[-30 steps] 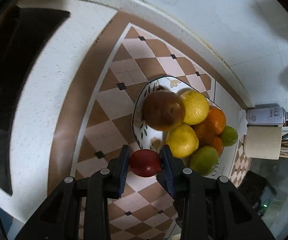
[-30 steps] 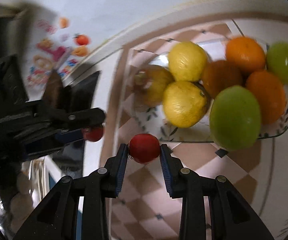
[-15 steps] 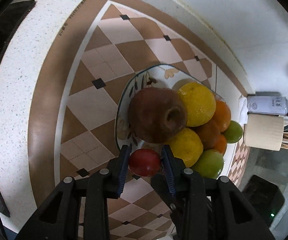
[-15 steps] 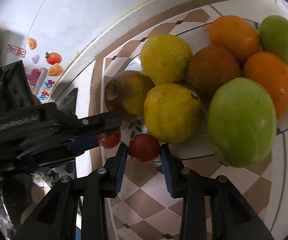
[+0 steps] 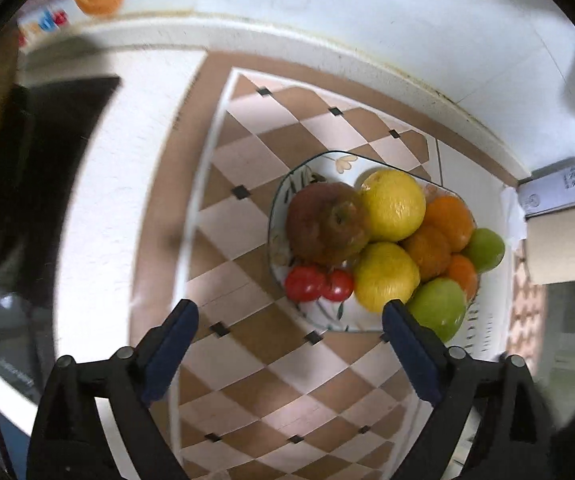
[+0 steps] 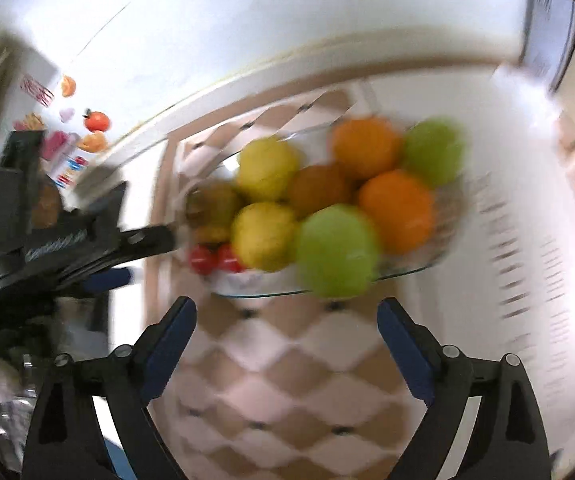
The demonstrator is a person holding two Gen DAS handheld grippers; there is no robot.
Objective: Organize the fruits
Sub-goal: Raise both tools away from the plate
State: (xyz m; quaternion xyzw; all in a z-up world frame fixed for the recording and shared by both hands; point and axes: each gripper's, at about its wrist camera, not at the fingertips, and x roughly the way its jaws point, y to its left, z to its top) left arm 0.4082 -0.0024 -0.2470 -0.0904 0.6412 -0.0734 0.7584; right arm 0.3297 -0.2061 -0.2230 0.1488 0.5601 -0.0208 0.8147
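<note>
While both jaws are opening with nothing between them | left hand-held gripper (image 5: pixel 289 322) and right hand-held gripper (image 6: pixel 287 318) spread | two tomatoes (image 5: pixel 319 284) at plate (image 5: pixel 327 322) rim, 7 o'clock of the pile | risk: round, may roll off onto table (image 5: pixel 247 360) if nudged

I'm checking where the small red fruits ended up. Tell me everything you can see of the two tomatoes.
The two tomatoes are small, round, glossy and red, about alike in size. They lie side by side, touching, on the near rim area of the patterned glass plate, just below the brownish apple and beside a yellow lemon. Neither gripper touches them.
</note>
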